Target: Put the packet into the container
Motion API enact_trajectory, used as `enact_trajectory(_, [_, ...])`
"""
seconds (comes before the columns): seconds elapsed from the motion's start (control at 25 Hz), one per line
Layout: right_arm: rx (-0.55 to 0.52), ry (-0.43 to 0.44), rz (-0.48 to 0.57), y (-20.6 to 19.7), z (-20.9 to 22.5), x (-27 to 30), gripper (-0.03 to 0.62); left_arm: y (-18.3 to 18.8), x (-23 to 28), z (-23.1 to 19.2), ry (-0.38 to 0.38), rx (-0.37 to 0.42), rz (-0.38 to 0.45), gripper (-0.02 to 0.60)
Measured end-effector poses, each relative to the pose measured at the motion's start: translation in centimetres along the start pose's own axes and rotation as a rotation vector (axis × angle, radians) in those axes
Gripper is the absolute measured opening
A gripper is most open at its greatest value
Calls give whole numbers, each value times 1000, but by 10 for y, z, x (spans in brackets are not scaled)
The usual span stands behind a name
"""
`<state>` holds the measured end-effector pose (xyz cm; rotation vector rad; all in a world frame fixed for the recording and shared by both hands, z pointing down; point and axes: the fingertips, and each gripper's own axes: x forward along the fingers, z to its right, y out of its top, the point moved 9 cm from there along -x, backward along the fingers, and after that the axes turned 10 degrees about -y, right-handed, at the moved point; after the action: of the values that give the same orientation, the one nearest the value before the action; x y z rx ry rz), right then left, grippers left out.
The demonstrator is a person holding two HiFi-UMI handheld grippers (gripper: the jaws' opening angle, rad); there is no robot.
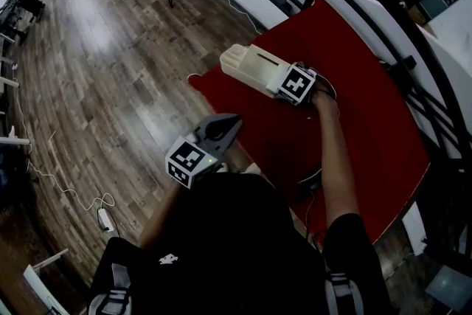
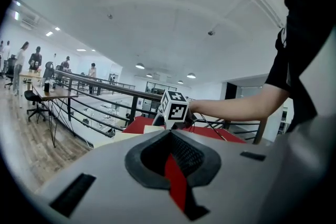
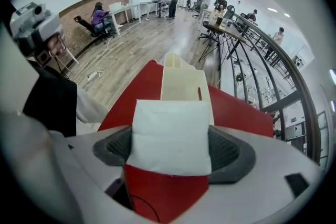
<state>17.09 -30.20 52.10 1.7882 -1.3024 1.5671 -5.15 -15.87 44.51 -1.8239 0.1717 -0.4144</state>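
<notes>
Red table (image 1: 369, 122) stands beside a railing; off its near edge my left gripper (image 1: 233, 122) hangs, jaws pressed together on nothing. On the table lies the cream container (image 1: 254, 66), its long axis running toward my right gripper (image 3: 172, 150), which clamps the white packet (image 3: 170, 128), free edge pointing at the container.

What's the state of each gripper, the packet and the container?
right gripper: shut on the packet, aimed at the container
packet: flat, clamped between the right jaws, not yet in the container
container: on the red table, just beyond the packet
left gripper: jaws close together, nothing between them, held off the table's edge
</notes>
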Motion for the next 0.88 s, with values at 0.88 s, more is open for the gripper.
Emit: enact_trajectory(0.88, [-7,53,20,38,27,71,454,-9,-13,-10,124,-22,11,8])
